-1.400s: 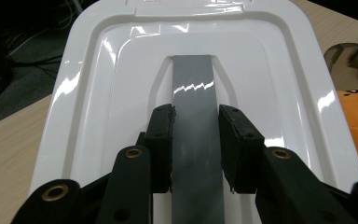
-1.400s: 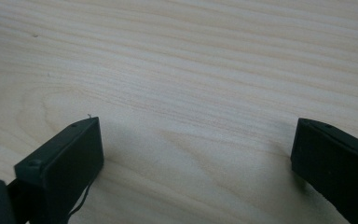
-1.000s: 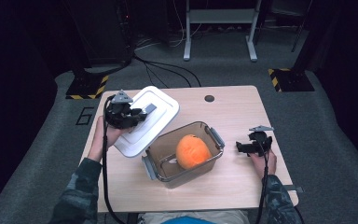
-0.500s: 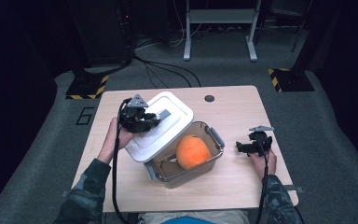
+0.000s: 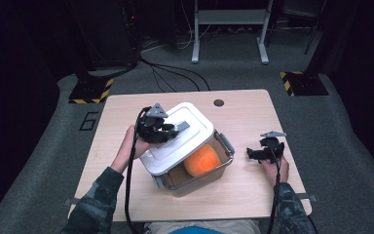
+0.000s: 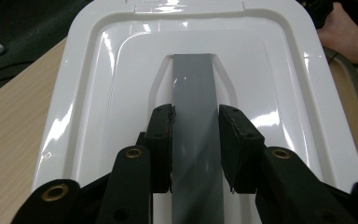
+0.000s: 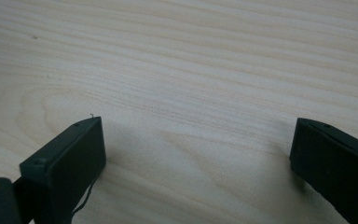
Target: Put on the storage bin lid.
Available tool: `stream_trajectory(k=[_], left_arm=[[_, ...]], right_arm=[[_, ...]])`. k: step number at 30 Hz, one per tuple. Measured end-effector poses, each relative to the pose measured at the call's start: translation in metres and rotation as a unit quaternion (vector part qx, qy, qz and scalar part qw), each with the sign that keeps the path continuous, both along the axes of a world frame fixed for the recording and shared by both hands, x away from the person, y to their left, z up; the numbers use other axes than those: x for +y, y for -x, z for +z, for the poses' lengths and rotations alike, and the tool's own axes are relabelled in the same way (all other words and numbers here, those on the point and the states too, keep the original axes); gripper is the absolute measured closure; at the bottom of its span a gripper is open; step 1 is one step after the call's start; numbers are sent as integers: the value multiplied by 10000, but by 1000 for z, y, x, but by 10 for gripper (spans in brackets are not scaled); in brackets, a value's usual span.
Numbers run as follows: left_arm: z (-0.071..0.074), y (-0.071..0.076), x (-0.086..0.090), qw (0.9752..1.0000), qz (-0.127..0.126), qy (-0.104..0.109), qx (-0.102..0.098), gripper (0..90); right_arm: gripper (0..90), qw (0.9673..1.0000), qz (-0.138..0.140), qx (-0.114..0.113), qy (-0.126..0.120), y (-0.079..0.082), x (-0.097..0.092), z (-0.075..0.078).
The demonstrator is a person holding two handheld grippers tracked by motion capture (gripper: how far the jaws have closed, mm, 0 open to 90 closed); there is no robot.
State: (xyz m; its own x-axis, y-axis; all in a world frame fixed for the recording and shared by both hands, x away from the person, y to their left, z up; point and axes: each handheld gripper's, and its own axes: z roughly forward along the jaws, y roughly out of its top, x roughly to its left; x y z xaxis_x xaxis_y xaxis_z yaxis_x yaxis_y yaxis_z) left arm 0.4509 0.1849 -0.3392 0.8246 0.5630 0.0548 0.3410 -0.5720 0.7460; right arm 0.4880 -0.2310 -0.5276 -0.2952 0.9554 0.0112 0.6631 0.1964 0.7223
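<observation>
Over the clear storage bin (image 5: 209,168) at mid-bench: white lid (image 5: 175,139) carried in from the far left within the last second, now covering the bin's left part, tilted, not yet seated. Probably closing the bin; orange ball (image 5: 202,160) inside, exposed at right. Left gripper (image 6: 195,140) clamped on the lid's grey handle (image 6: 193,88), plain only up close. Right gripper (image 7: 196,154) spread wide, empty, resting on the bench (image 5: 253,112) right of the bin.

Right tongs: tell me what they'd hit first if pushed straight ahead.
The right tongs point across the table toward the clear box holding the orange fruit. Probably the box's near wall comes first, though depth is hard to judge.
</observation>
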Motion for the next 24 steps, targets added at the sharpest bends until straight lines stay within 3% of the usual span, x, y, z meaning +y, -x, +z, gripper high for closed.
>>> stream_trajectory(k=[24], left_arm=[[-13,7,-30,9986,-452,-146,231,663]], right_arm=[[28,10000,10,2,-4,0,0,0]])
